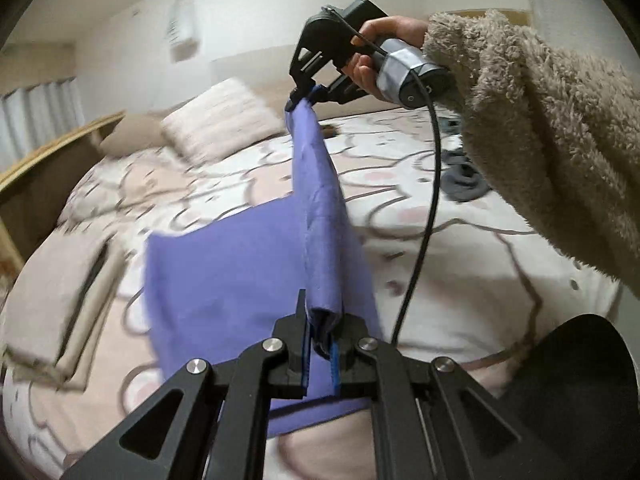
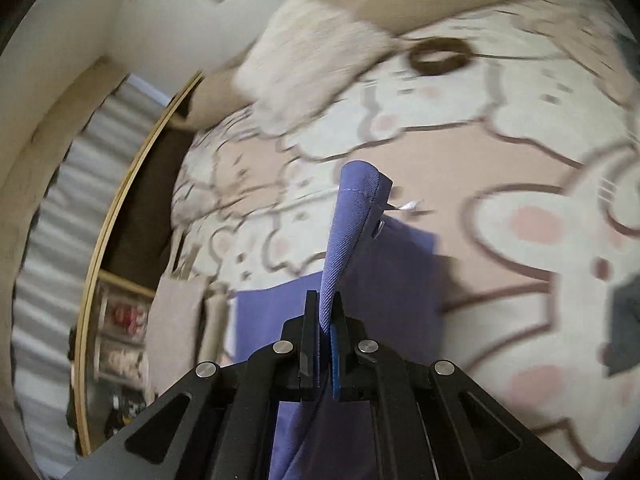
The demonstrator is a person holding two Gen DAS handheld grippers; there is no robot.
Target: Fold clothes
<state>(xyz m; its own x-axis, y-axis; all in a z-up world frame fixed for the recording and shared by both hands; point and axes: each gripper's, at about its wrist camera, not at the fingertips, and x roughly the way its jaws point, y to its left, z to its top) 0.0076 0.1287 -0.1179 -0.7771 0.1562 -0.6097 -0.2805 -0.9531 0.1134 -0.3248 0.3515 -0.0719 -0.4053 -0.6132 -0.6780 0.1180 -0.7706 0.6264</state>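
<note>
A purple garment (image 1: 240,272) hangs over the bed, stretched between both grippers. My left gripper (image 1: 320,320) is shut on one bunched edge of it, low in the left wrist view. My right gripper (image 1: 306,96) shows in the same view, held up in a hand, shut on the far corner of the garment. In the right wrist view the right gripper (image 2: 324,312) pinches a hemmed edge of the purple garment (image 2: 352,216), which stands up past the fingers while the rest (image 2: 280,312) hangs below.
The bed has a cream bunny-print cover (image 1: 440,216). A folded beige garment (image 1: 60,300) lies at left, pillows (image 1: 216,120) at the head, a dark grey garment (image 1: 466,180) at right. A brown ring (image 2: 438,56) lies near the pillow. A wooden bed frame (image 2: 120,216) runs along the left.
</note>
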